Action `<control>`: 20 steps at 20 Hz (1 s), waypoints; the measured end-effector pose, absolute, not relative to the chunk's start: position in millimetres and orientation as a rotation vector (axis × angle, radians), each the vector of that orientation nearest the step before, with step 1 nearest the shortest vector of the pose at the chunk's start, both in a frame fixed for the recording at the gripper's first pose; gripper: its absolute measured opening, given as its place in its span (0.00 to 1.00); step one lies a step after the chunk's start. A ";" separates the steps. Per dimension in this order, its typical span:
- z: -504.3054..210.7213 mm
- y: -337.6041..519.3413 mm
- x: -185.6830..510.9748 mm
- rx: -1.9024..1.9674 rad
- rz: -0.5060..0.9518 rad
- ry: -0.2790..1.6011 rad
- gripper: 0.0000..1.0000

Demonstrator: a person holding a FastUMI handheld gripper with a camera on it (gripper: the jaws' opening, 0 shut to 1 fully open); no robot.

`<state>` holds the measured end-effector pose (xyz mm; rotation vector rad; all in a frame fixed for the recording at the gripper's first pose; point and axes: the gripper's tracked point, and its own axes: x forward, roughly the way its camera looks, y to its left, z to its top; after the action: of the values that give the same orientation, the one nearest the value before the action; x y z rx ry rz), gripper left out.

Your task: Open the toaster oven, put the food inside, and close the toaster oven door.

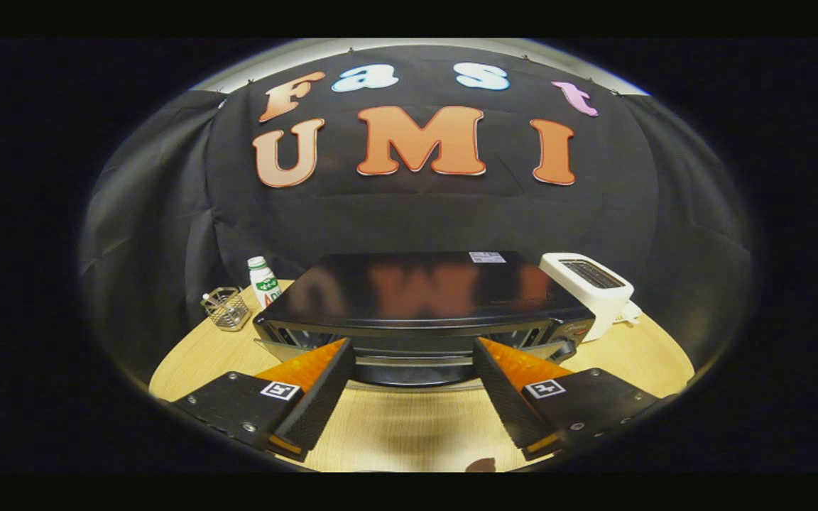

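Note:
A black toaster oven (423, 287) with a glossy top stands on the round wooden table (636, 355), just ahead of my fingers. Its front door and curved handle (412, 372) lie low between the two fingertips, and the door's upper edge seems to lean out a little from the oven body; I cannot tell how far. My gripper (411, 348) is open wide, its fingers on either side of the handle and touching nothing. A small brown thing (481, 465), perhaps the food, peeks in on the table below the right finger.
A white pop-up toaster (593, 287) sits close to the oven's right side. To the oven's left stand a small white bottle with a green label (263, 282) and a wire basket (226, 309). Black cloth walls in the table behind.

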<state>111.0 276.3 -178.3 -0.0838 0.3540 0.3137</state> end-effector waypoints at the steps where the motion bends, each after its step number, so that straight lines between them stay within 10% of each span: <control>1: -179.3 275.2 107.3 -0.084 0.314 0.348 0.99; 20: -248.3 243.4 23.5 -0.072 0.286 0.337 0.99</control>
<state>23.5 243.4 -248.3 -0.0719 0.3365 0.2863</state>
